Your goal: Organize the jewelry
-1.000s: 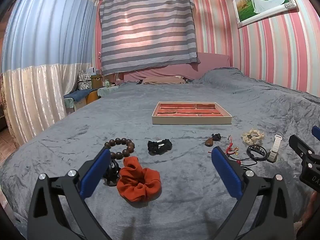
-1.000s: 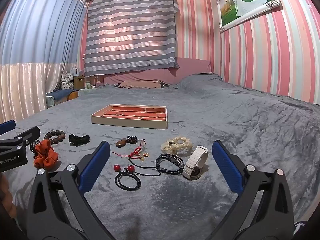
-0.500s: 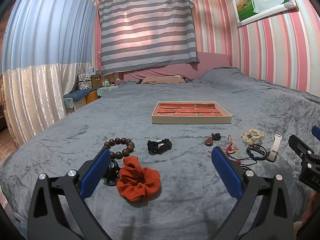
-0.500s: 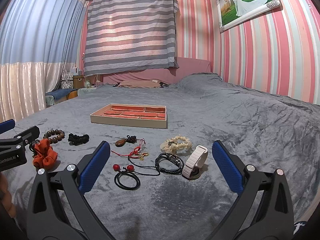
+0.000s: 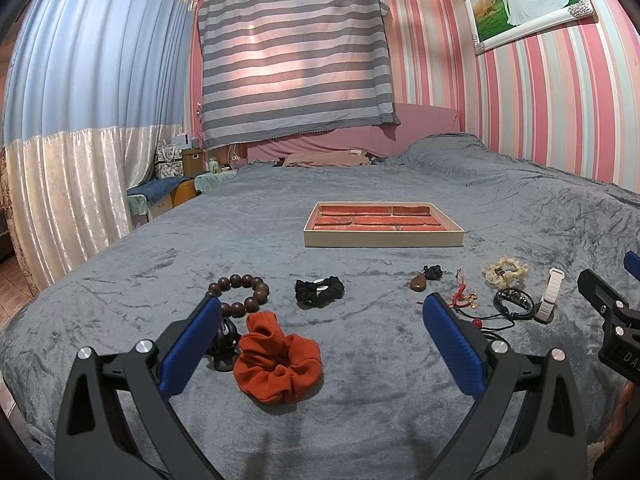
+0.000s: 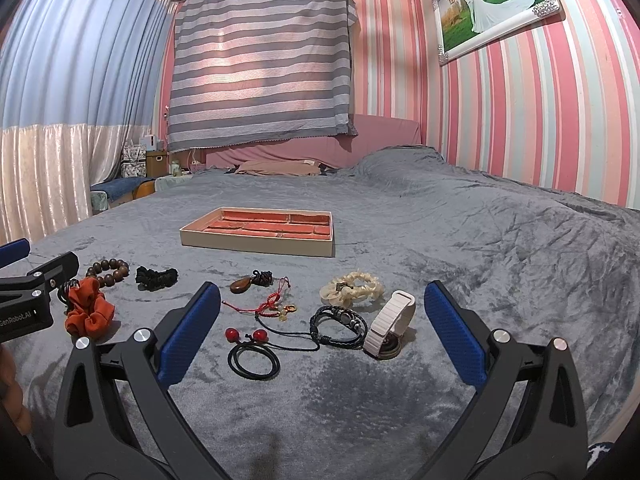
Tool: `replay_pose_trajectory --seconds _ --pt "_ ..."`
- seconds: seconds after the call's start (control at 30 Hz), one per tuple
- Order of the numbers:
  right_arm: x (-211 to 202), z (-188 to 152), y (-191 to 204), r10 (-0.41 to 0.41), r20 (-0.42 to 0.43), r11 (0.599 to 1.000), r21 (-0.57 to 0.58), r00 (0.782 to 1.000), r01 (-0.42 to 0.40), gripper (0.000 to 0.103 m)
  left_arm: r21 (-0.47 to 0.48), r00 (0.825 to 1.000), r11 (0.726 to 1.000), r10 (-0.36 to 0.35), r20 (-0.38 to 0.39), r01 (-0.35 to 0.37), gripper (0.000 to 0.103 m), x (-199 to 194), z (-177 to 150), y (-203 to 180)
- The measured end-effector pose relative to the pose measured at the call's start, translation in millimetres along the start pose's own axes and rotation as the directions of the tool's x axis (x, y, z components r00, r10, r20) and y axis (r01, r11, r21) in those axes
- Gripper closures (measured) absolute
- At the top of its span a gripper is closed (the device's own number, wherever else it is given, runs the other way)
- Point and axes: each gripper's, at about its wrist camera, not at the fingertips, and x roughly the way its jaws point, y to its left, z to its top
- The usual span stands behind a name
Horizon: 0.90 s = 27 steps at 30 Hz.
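A cream jewelry tray (image 5: 383,237) with red compartments lies on the grey bed, also in the right wrist view (image 6: 256,245). My left gripper (image 5: 322,340) is open and empty, hovering over an orange scrunchie (image 5: 277,364), with a wooden bead bracelet (image 5: 240,294) and a black scrunchie (image 5: 319,291) just beyond. My right gripper (image 6: 322,338) is open and empty above a black braided bracelet (image 6: 340,325), a white watch band (image 6: 390,324), a red-bead hair tie (image 6: 252,354), a red cord (image 6: 266,306), a cream scrunchie (image 6: 352,290) and a brown pendant (image 6: 242,286).
The grey blanket (image 5: 520,208) covers the whole bed. Curtains (image 5: 72,120) hang at the left with a bedside stand (image 5: 168,196) below. A striped pink wall (image 6: 540,120) with a framed photo (image 6: 496,4) is at the right.
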Motion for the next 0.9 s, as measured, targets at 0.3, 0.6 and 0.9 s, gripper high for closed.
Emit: replay_pose_trajectory --seconds 0.3,0.6,0.9 --pt "0.7 0.0 0.6 -0.001 0.000 1.000 -0.001 1.000 0.001 0.004 0.001 1.000 1.000 0.000 0.000 0.000 0.005 0.8 -1.1 1.2" --pt "3.0 -1.6 -0.6 0.000 -0.003 1.000 -0.001 1.000 0.000 0.004 0.001 1.000 1.000 0.000 -0.002 0.000 0.004 1.0 -2.0 2.2" --pt "3.4 -1.8 -0.7 0.001 -0.005 1.000 0.000 1.000 -0.001 0.004 0.001 1.000 1.000 0.000 -0.005 0.000 0.005 1.4 -2.0 2.2"
